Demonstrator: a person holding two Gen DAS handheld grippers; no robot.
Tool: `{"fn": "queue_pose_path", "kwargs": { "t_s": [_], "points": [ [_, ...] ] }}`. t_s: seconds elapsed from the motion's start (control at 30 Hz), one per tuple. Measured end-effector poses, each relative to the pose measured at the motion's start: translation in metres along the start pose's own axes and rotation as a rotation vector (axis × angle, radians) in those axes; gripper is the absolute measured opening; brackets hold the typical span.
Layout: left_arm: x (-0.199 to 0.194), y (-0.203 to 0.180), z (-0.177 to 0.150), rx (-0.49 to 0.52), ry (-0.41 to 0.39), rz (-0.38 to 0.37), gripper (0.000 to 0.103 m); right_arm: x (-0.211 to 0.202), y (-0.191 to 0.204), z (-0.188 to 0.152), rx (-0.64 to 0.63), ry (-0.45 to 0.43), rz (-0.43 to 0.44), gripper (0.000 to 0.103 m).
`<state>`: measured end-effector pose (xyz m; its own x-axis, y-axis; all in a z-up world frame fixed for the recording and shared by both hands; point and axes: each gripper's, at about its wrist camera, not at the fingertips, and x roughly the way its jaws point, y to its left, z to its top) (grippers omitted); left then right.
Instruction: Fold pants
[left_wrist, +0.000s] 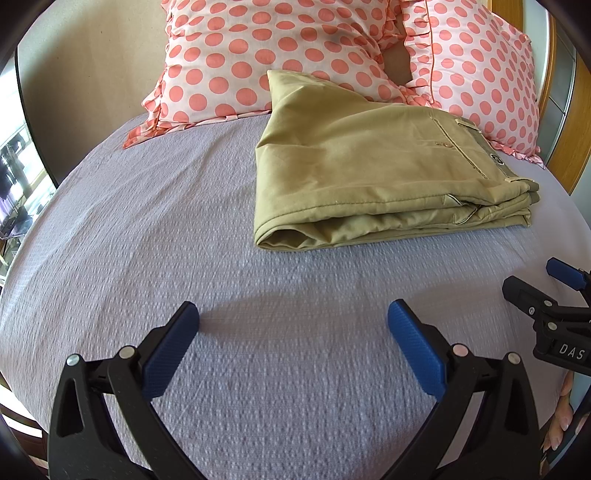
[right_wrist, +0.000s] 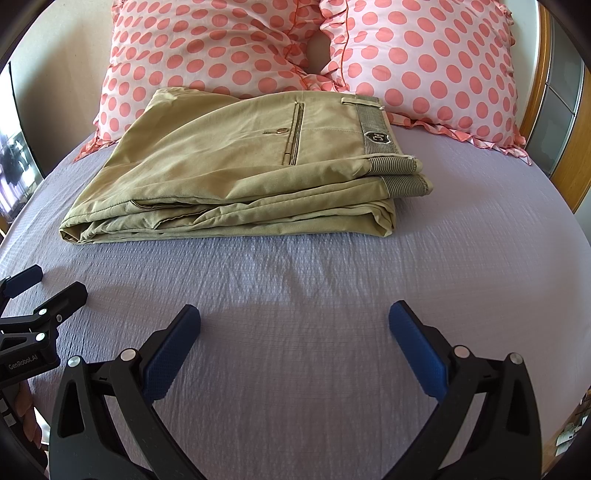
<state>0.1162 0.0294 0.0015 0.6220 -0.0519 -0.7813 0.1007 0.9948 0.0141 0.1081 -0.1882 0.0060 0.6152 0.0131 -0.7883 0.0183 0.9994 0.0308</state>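
On the bed (right_wrist: 480, 258), I am seeing one folded pants (right_wrist: 236, 177) bundle hiding the two pillows' (right_wrist: 207, 48) lower edges. My left tongs (left_wrist: 293, 317) and right tongs (right_wrist: 294, 317) are hovering wide apart, holding nothing, bases cut off.

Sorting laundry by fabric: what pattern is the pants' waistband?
Fine stripes on the waistband of the khaki pants; clearest in the right wrist view.

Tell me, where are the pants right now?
The folded pants lie on the lilac bedspread, their far edge against the polka-dot pillows, ahead of both open grippers and touched by neither.
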Motion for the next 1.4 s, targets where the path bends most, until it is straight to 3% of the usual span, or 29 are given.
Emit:
{"fn": "queue_pose_path", "kwargs": {
  "t_s": [1.4],
  "points": [
    [0.0013,0.0023,0.0024,-0.007,0.010,0.000,0.101,0.0000,0.0022,0.0006,0.000,0.000,0.000,0.102]
  ]
}}
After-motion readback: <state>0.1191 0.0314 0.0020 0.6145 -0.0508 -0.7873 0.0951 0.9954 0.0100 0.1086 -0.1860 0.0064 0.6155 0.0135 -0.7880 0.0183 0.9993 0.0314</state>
